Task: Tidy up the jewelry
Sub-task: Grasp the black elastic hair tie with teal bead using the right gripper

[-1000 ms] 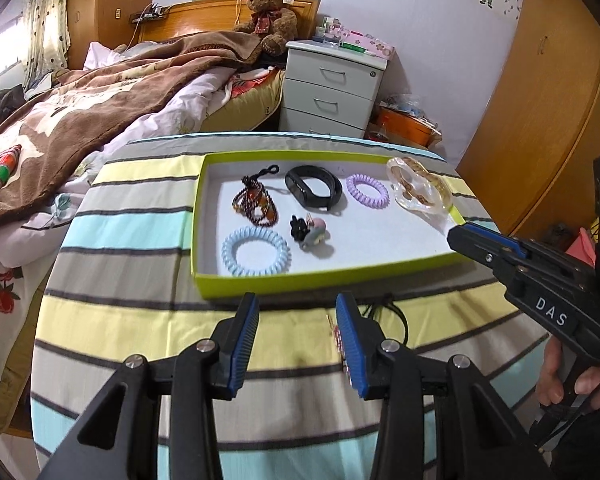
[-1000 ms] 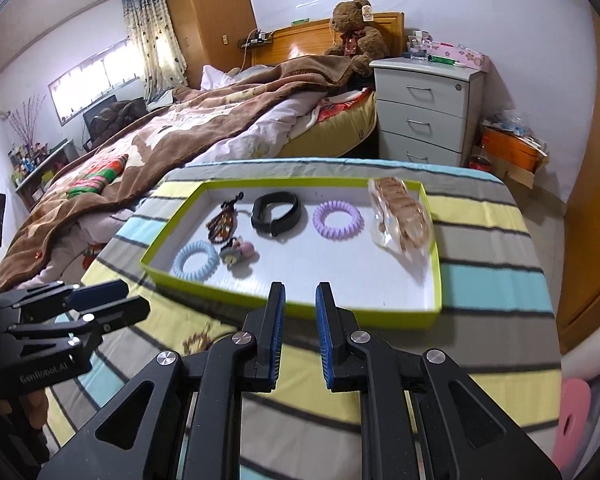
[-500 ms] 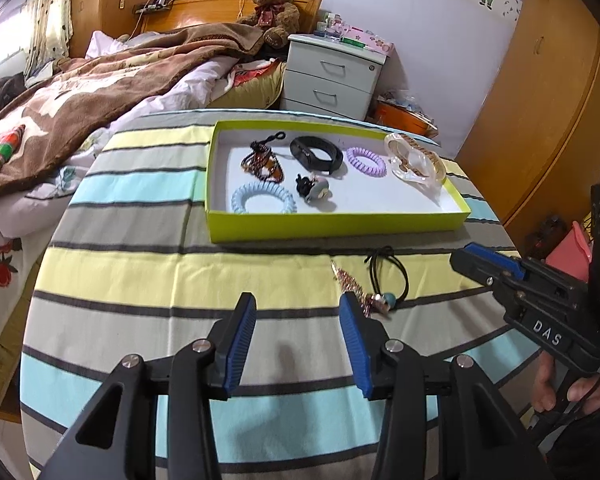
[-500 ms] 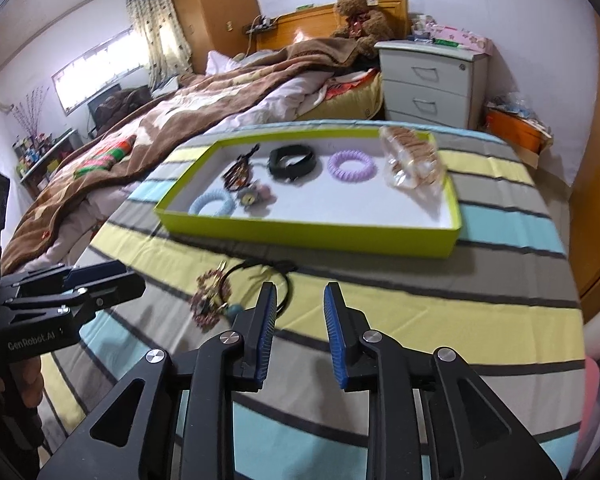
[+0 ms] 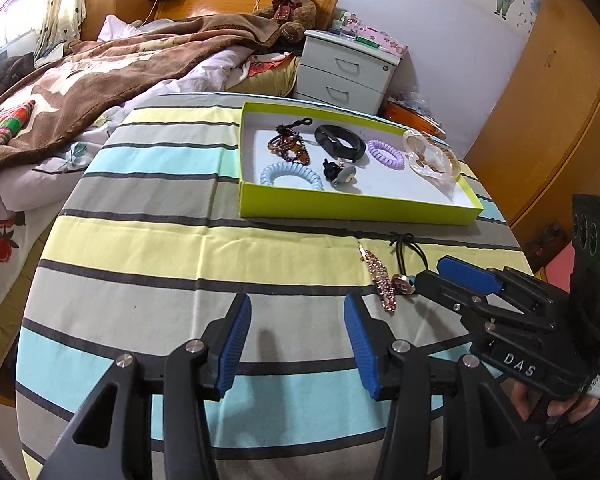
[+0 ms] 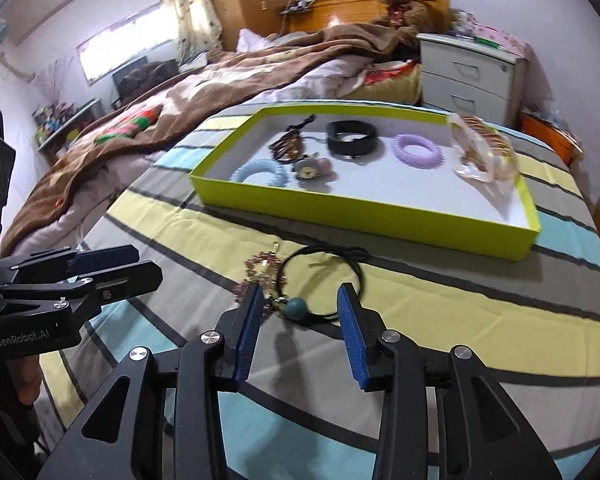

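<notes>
Right gripper (image 6: 298,312) is spread wide, blue pads low over the striped tablecloth (image 6: 460,304), holding nothing. We see the black cord necklace (image 6: 332,264) directly ahead of it, its teal bead (image 6: 296,307) sitting between the two fingertips, nearer the left pad. The sparkly pink hair clip (image 6: 260,272) lies just beside the cord, touching or overlapping it at the left fingertip; we can't tell which.

Left gripper (image 5: 296,316) is also released, fingers parted over bare cloth, empty. From its view the hair clip (image 5: 380,280) and cord loop (image 5: 410,254) sit ahead and to its right, with the right gripper's pad (image 5: 468,276) coming in low from the right, just beside the pendant end.

Farther ahead of both grippers is the lime-green tray (image 6: 380,210), flat on the cloth. Inside: light blue coil hair tie (image 5: 290,174), brown bead bracelet (image 5: 288,144), black band (image 5: 340,140), purple coil tie (image 5: 384,152), small dark clip with a grey charm (image 5: 340,172), and a clear bag of gold-toned pieces (image 5: 432,156) leaning on the tray's right end.

Beyond the tray: bed with brown blanket (image 5: 100,80), white nightstand (image 5: 348,68).
</notes>
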`<control>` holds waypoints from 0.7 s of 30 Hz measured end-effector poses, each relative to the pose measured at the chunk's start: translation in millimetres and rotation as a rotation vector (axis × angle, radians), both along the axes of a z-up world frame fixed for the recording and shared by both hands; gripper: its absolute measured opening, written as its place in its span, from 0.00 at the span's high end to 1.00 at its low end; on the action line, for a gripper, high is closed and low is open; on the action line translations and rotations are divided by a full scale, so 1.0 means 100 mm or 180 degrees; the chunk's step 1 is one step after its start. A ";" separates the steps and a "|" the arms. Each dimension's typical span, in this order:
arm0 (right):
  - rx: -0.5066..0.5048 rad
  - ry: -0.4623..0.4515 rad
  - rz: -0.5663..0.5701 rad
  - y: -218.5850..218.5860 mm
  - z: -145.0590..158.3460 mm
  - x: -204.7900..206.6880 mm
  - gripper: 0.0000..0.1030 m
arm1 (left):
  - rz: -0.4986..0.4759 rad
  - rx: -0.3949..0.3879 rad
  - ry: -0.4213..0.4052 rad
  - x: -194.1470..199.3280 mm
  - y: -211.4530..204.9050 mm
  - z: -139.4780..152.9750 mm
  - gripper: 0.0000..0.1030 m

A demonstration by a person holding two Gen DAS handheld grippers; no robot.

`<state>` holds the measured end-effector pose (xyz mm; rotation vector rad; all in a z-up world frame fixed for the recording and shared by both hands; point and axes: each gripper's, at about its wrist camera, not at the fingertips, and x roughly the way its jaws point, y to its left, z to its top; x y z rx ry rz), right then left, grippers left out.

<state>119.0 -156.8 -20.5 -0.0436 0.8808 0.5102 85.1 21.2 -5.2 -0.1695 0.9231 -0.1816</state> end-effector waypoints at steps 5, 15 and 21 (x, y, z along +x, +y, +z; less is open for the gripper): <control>-0.0138 0.0075 0.0161 0.15 -0.09 0.08 0.62 | 0.0029 -0.0019 0.0021 -0.02 0.07 -0.03 0.51; -0.0212 0.0073 0.0240 0.17 -0.10 0.11 0.69 | 0.0063 -0.0032 0.0042 -0.01 0.13 -0.05 0.51; -0.0258 0.0022 0.0311 0.21 -0.08 0.07 0.77 | 0.0062 -0.0031 0.0060 -0.01 0.13 -0.06 0.51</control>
